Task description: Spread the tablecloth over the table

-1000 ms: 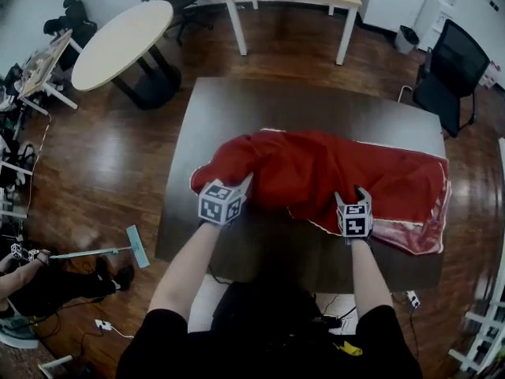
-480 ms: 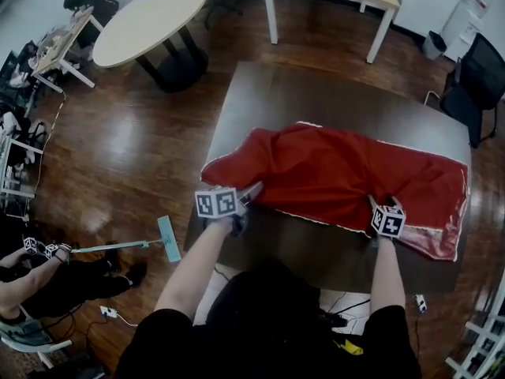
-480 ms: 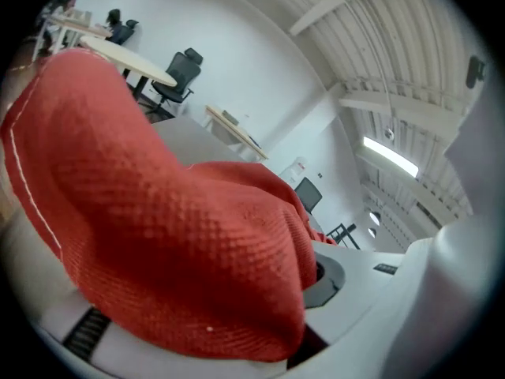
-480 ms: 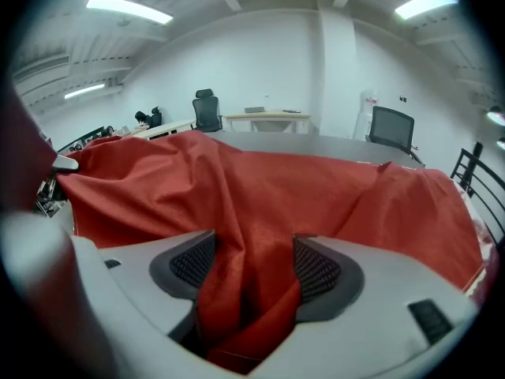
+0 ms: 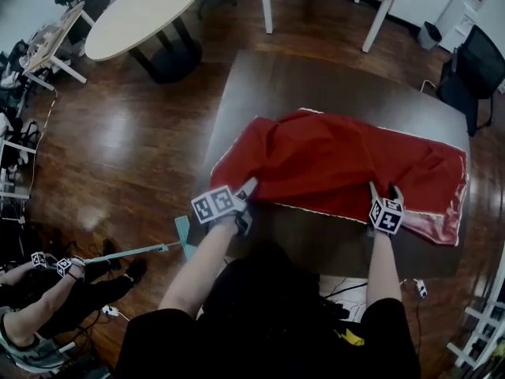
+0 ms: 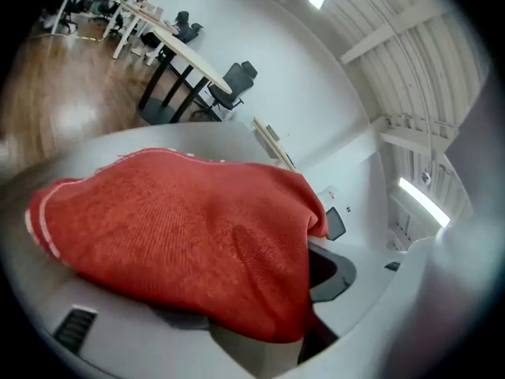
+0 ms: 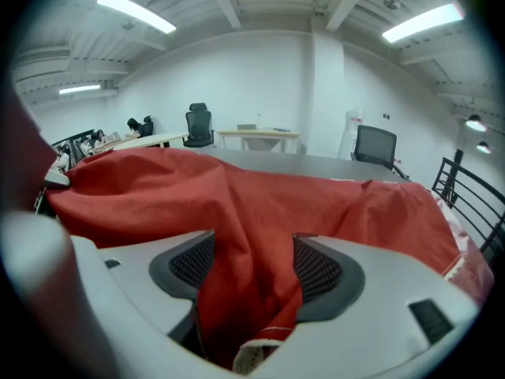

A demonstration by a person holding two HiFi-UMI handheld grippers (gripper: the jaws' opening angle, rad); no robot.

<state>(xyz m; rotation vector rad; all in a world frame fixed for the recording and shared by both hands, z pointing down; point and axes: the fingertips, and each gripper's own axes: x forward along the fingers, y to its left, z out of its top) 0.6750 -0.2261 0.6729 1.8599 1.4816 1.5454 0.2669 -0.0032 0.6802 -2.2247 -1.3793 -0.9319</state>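
While the person stands at the near edge of a dark rectangular surface (image 5: 316, 85), a red tablecloth (image 5: 339, 164) lies rumpled across its near half. The cloth runs from about the middle of the surface to the right edge. It is bunched and folded along its length, with a pale hem showing along the near side. The far half of the surface is uncovered.

The left gripper (image 5: 246, 202) is at the cloth's near left corner. Its fingers (image 6: 335, 268) have just been opening and now stand apart, released. The cloth is draped loosely over one of them and fills much of the left gripper view.

The right gripper (image 5: 384, 189) is at the near hem, towards the cloth's right end. Its fingers (image 7: 316, 271) have also been opening and stand wide apart. A loose fold of cloth, with a bit of pale hem, hangs in the gap between the two dark ribbed pads, which do not clamp it.

A wooden floor (image 5: 118, 148) surrounds the surface. A pale round table (image 5: 138, 14) stands to the far left, and a black office chair (image 5: 477, 69) to the far right. Another person (image 5: 47, 306) sits on the floor at the lower left.
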